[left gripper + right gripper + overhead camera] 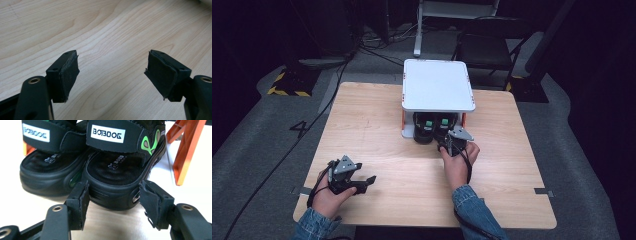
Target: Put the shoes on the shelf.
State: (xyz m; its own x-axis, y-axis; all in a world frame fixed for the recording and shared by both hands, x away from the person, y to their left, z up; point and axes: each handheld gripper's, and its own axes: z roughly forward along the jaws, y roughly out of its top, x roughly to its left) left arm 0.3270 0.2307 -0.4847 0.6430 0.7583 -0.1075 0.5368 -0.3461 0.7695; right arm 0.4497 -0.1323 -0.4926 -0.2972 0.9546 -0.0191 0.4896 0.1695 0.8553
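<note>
Under the white shelf (438,85), the spread right hand-held gripper (113,198) is framing the sandal (122,170) heel and is risking a slip off its rounded rubber.

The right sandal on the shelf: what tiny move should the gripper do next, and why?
Probably close the right gripper. Its open jaws already sit on either side of the right sandal's heel, seemingly just short of pressing it. The sandal stands beside its twin under the white shelf, so gripping comes before pulling out.

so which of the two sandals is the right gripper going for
The sandal with the green side marking, next to the orange shelf leg; its heel sits between the right gripper pads. The other sandal stands beside it.
</note>
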